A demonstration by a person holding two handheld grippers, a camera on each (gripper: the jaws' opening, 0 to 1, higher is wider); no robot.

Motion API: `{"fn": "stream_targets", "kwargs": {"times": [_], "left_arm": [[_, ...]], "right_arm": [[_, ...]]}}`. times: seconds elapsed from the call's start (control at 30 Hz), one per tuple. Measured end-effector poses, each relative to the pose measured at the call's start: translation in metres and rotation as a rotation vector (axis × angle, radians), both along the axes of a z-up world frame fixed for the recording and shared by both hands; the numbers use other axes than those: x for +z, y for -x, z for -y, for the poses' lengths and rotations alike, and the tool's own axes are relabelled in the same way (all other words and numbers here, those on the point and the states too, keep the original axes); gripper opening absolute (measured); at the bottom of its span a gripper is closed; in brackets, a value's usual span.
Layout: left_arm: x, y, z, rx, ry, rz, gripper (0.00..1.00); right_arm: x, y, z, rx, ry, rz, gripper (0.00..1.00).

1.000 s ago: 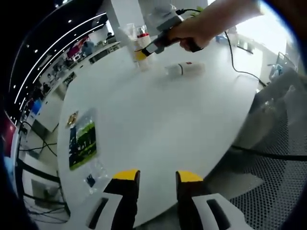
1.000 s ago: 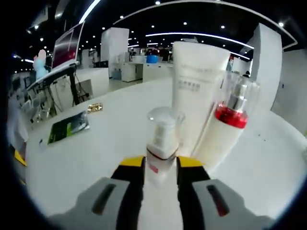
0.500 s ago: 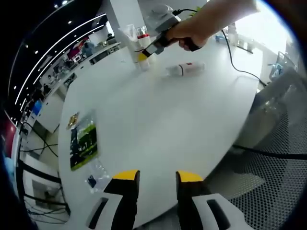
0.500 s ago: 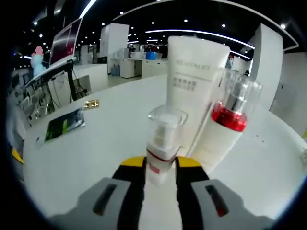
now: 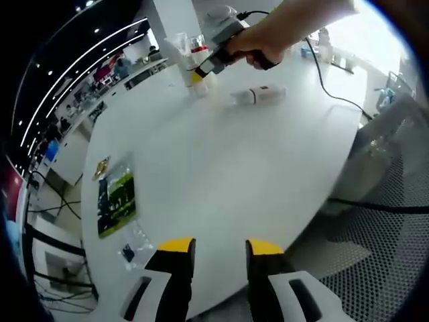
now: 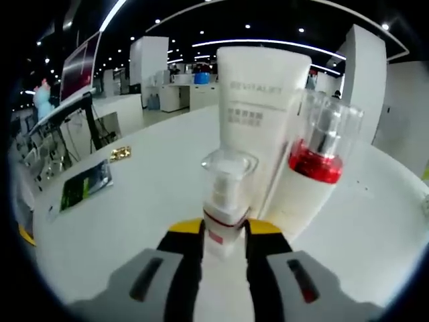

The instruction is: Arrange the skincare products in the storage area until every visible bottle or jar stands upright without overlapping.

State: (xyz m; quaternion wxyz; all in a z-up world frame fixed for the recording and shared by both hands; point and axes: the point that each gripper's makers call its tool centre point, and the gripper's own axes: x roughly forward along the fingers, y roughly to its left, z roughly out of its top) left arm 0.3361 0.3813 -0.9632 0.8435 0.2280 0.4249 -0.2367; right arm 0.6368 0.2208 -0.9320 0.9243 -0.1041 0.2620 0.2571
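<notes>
Yellow-tipped jaws of my right gripper [image 6: 223,231] are clamped on the small pump bottle [image 6: 226,201], which stands upright between them with its clear cap rising toward 12 o'clock from the tips in the right gripper view. Just behind it, at about 1 o'clock, stands the tall white tube [image 6: 265,131], and beside that, at roughly 2 o'clock, the red-collared bottle [image 6: 310,171] with its clear cap; from here I cannot tell whether the three touch. They sit on the white table [image 6: 141,201], with a green packet [image 6: 84,182] lying flat out at 9 o'clock. In the left gripper view, my left gripper [image 5: 219,249] hangs over the near table edge with its jaws a narrow gap apart and nothing between them. Far ahead at 12 o'clock I see a hand [image 5: 258,45] holding the right gripper against the standing cluster, and a little toward 1 o'clock a white bottle [image 5: 258,96] lies on its side on the table, well apart from my left jaws.
</notes>
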Motion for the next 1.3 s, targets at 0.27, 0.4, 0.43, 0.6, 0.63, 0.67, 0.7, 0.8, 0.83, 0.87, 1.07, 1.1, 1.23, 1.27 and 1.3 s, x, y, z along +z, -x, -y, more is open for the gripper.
{"fn": "stream_targets", "kwargs": {"times": [0.27,0.4,0.43,0.6,0.63,0.67,0.7,0.8,0.83,0.87,1.07,1.1,1.23,1.27,1.3], "left_arm": [[0.001,-0.001,-0.001,0.004,0.000,0.006,0.31],[0.001,-0.002,-0.002,0.011,-0.002,0.011,0.31],[0.001,-0.002,-0.002,0.011,-0.002,0.011,0.31],[0.002,-0.002,-0.002,0.008,-0.008,0.013,0.32],[0.002,-0.002,-0.002,0.006,-0.009,0.013,0.32],[0.002,-0.001,-0.002,0.006,-0.010,0.013,0.32],[0.002,-0.001,-0.001,0.004,-0.010,0.013,0.32],[0.003,-0.001,-0.001,0.001,-0.013,0.014,0.32],[0.002,0.000,-0.002,0.000,-0.018,0.013,0.32],[0.002,0.000,-0.002,0.000,-0.021,0.012,0.32],[0.000,0.001,-0.001,-0.007,-0.027,0.000,0.32],[-0.001,0.001,-0.001,-0.007,-0.027,-0.001,0.32],[-0.003,0.003,-0.001,-0.014,-0.030,-0.015,0.32],[-0.003,0.003,0.000,-0.017,-0.031,-0.015,0.32],[-0.003,0.003,0.000,-0.019,-0.032,-0.017,0.32]], "right_arm": [[-0.002,0.016,-0.004,0.027,-0.013,-0.036,0.34],[0.000,0.032,-0.005,0.114,0.015,-0.036,0.37],[0.000,0.033,-0.004,0.123,0.023,-0.030,0.38],[0.003,0.039,0.003,0.159,0.048,-0.046,0.45],[0.003,0.039,0.005,0.157,0.049,-0.052,0.46],[0.001,0.041,0.008,0.153,0.045,-0.067,0.47],[0.000,0.042,0.010,0.151,0.042,-0.077,0.49],[-0.004,0.050,0.015,0.157,0.041,-0.109,0.55],[-0.007,0.053,0.016,0.161,0.035,-0.128,0.55],[-0.009,0.059,0.018,0.165,0.018,-0.159,0.55],[-0.015,0.092,0.016,0.285,-0.044,-0.276,0.58],[-0.016,0.094,0.017,0.296,-0.036,-0.286,0.59],[-0.023,0.114,0.026,0.406,0.051,-0.311,0.59],[-0.026,0.119,0.028,0.431,0.069,-0.321,0.59],[-0.028,0.124,0.029,0.446,0.082,-0.326,0.58]]}}
